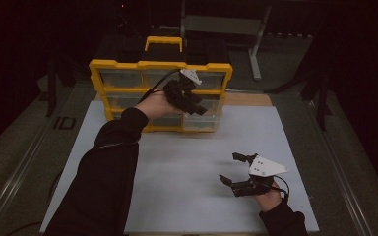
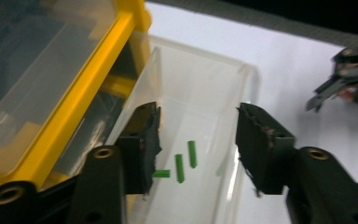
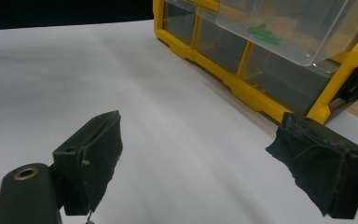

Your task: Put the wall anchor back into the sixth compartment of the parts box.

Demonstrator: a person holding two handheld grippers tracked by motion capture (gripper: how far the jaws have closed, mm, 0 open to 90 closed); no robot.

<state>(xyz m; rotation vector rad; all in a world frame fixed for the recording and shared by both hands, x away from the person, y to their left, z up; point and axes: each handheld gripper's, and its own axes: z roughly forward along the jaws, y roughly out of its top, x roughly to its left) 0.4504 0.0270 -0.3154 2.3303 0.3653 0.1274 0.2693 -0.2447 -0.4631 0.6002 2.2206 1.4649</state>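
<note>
The left claw (image 2: 196,140) gapes over a clear drawer (image 2: 205,88) pulled out from the yellow organizer (image 1: 160,93), holding nothing; green pegs (image 2: 182,165) lie inside. The right claw (image 1: 236,171) rests wide open, empty, on the white bench (image 1: 177,162).

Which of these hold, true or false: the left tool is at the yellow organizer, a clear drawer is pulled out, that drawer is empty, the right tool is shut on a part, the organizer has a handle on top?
1. The left tool is at the yellow organizer. True.
2. A clear drawer is pulled out of it. True; the left gripper view shows it jutting past the yellow frame.
3. That drawer is empty. False: small green pieces lie in it.
4. The right tool is shut on a part. False: its jaws stand wide apart over the white table, holding nothing.
5. The organizer has a yellow handle on top. True.
</note>
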